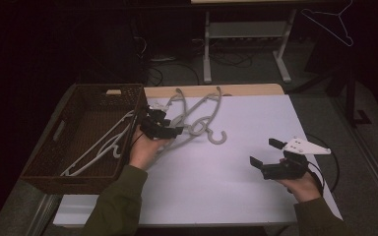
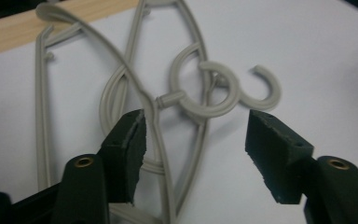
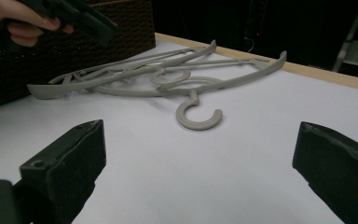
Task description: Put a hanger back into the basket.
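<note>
Hangers (image 1: 197, 115) near table's far edge: light, stiff, slippery, tangled. Pinch one thin bar. Left gripper (image 2: 196, 135) spread astride bar; right gripper (image 1: 266, 153) spread, empty.

A: Are the grey hangers (image 2: 168, 107) showing whole beside the basket (image 1: 78, 98)?
B: No. In the left gripper view their lower ends are running off the bottom edge, behind the fingers (image 2: 126, 144).
A: And the white hangers (image 1: 103, 145) inside the basket?
B: Their hooks are lying behind the basket's wall.
</note>
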A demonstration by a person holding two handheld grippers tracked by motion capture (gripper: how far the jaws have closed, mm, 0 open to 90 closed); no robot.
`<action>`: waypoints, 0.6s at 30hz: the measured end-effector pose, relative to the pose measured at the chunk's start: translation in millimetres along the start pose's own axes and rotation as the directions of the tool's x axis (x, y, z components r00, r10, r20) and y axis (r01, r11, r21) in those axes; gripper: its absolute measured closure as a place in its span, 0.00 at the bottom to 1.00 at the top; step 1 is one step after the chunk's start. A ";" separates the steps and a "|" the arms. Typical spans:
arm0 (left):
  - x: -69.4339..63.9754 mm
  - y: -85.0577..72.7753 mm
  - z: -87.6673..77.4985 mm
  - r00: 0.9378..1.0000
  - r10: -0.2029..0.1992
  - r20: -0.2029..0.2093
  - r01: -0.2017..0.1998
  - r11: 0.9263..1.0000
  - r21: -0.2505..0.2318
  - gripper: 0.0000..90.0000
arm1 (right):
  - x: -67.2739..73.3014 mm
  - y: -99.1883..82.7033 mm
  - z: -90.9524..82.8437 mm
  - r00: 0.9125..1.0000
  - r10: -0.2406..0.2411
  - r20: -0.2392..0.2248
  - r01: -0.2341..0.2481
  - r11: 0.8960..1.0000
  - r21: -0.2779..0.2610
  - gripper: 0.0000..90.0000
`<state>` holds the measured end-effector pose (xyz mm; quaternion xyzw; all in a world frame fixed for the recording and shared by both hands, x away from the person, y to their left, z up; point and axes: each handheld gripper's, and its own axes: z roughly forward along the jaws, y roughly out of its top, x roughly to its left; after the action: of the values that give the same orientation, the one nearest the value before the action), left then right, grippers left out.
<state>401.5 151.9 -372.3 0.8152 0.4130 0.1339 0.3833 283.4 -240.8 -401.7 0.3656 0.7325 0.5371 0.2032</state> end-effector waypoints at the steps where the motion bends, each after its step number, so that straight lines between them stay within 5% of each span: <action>1: 1.0 -1.9 2.5 1.000 -0.001 -0.013 0.002 1.000 0.011 0.45 | -0.1 0.0 0.2 1.000 -0.001 -0.001 0.001 1.000 -0.001 0.03; 9: 5.8 -16.3 18.7 0.997 -0.020 -0.069 0.025 0.998 0.064 0.55 | 0.3 0.1 -0.1 1.000 -0.003 -0.002 0.003 1.000 0.003 0.03; 18: 11.7 -28.4 29.9 0.997 -0.030 -0.076 0.039 0.993 0.114 0.61 | 0.6 0.1 0.0 1.000 -0.004 -0.002 0.004 1.000 0.003 0.02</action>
<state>408.5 156.0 -414.4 0.8233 0.4479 0.1331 0.3221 283.1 -240.4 -401.6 0.3639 0.7342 0.5360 0.2030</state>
